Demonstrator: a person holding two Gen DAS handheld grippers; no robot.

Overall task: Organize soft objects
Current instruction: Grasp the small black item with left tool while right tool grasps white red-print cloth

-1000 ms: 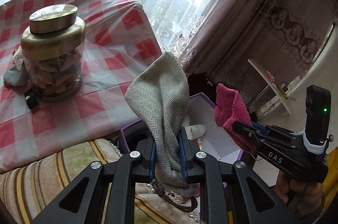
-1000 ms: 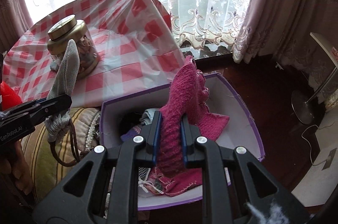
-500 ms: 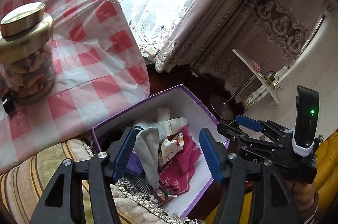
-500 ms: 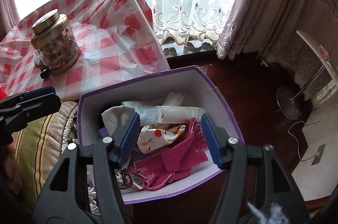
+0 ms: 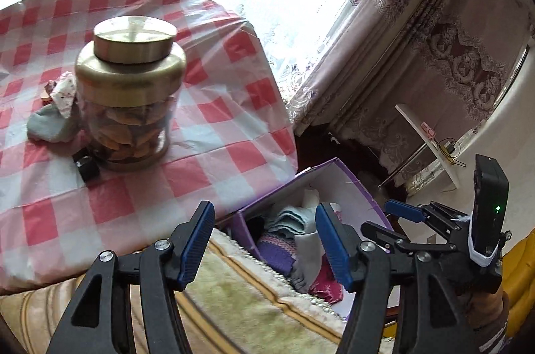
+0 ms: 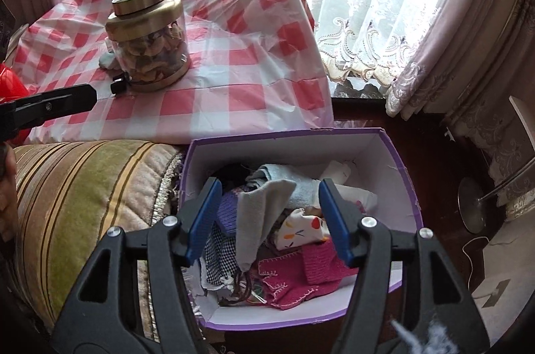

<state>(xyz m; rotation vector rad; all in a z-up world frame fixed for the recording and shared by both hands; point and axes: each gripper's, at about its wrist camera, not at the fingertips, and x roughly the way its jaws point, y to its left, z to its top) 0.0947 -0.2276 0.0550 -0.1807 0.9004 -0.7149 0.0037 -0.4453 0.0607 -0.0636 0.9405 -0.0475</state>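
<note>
A purple box (image 6: 284, 133) with white inner walls stands on the floor and holds a heap of soft pieces. On top lie a grey cloth (image 6: 254, 220), a pink knit (image 6: 301, 273) and a white patterned piece (image 6: 301, 230). My right gripper (image 6: 270, 187) hangs open above the heap with nothing between its fingers. My left gripper (image 5: 262, 213) is open and empty too, over the gap between the table and the box (image 5: 334, 173). Its dark finger (image 6: 77, 96) shows at the left edge of the right wrist view. A greyish sock (image 5: 50, 123) and a patterned scrap (image 5: 63, 93) lie on the table behind the jar.
A glass jar (image 5: 130, 100) with a gold lid stands on the red-checked table (image 5: 217, 126). A striped cushion (image 6: 83, 187) lies left of the box. A lamp base (image 6: 474, 203) and a white cable sit on the dark floor to the right. Curtains hang behind.
Both grippers opened: the left let go of the grey cloth, the right of the pink knit, and both pieces now lie in the box. The left gripper then swung back toward the table.
</note>
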